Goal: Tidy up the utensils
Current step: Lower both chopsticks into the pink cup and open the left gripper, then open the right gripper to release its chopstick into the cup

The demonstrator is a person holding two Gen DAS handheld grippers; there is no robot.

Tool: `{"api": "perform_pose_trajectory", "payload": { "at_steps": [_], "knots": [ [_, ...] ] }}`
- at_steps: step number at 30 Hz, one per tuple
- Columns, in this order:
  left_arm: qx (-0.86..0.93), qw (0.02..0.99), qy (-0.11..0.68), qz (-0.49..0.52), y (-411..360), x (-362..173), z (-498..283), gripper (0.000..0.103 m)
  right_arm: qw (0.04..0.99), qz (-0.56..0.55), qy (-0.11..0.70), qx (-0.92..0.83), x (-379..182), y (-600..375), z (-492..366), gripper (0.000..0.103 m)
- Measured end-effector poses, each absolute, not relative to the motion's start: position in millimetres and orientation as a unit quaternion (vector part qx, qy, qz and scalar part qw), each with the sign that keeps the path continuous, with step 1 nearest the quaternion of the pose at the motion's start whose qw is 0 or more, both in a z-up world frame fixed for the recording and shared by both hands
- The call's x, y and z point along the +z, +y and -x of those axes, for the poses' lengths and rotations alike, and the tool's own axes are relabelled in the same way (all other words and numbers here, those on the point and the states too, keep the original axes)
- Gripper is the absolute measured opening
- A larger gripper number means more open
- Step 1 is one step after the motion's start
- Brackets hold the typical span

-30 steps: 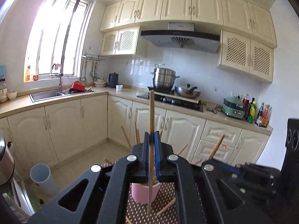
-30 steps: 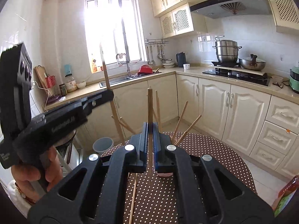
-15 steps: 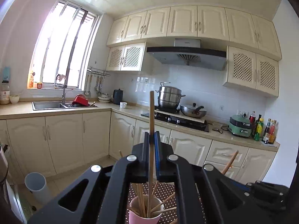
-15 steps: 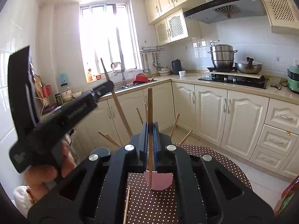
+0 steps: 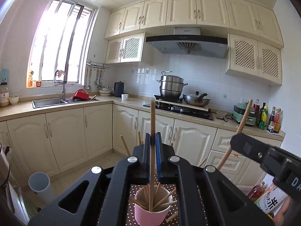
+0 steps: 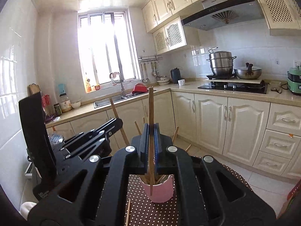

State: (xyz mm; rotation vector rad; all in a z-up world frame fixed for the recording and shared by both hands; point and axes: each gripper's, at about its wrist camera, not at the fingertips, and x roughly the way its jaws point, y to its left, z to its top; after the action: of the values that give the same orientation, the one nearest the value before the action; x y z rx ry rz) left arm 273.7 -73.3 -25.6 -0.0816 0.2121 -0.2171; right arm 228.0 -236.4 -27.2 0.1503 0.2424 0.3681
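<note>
Where dotted cloth (image 5: pixel 139 187) spreads, round pink cup (image 5: pixel 152 214), wooden chopsticks (image 5: pixel 163 200)

window (image 5: pixel 62 50): bright, above sink (image 5: pixel 49 101)
stove (image 5: pixel 180 109): steel steamer pot (image 5: pixel 172 85), lidded wok (image 5: pixel 196 99)
counter right end: green cooker (image 5: pixel 243 113), sauce bottles (image 5: pixel 270 116)
floor: grey bin (image 5: pixel 39 186)

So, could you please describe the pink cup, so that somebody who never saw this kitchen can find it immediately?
Start from the round table with the brown, white-dotted cloth, which stands in the middle of the kitchen floor. The pink cup stands upright on this cloth. It is the only pink thing there and the only container on the table in view, and several wooden chopsticks lean inside it.
</note>
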Motion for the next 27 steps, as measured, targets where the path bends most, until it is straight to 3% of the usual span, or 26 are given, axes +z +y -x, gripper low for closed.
{"api": "perform_pose_trajectory", "payload": {
  "at_steps": [2, 3, 4, 5, 13, 27],
  "knots": [
    [-0.112, 0.987, 0.110, 0.042, -70.7, -26.0, -272.8, 0.011, 0.974, -0.075, 0.116, 0.182, -25.7, -234.8, -229.1, 0.005],
    [-0.112, 0.986, 0.111, 0.044, -69.1, -26.0, -272.1, 0.017, 0.974, -0.075, 0.116, 0.182, -25.5, -234.2, -230.3, 0.005],
    [-0.112, 0.987, 0.110, 0.047, -67.3, -25.9, -270.6, 0.032, 0.974, -0.076, 0.113, 0.182, -24.9, -233.2, -230.9, 0.005],
    [-0.110, 0.987, 0.107, 0.049, -66.3, -25.5, -269.3, 0.035, 0.974, -0.076, 0.111, 0.180, -24.8, -233.5, -230.2, 0.005],
    [-0.067, 0.992, 0.094, 0.043, -44.6, -22.2, -252.0, 0.042, 0.980, -0.066, 0.093, 0.166, -20.3, -223.9, -235.4, 0.005],
    [-0.022, 0.995, 0.095, 0.013, -23.5, -24.5, -240.0, 0.043, 0.981, -0.057, 0.093, 0.158, -26.0, -211.3, -249.4, 0.005]
  ]
}}
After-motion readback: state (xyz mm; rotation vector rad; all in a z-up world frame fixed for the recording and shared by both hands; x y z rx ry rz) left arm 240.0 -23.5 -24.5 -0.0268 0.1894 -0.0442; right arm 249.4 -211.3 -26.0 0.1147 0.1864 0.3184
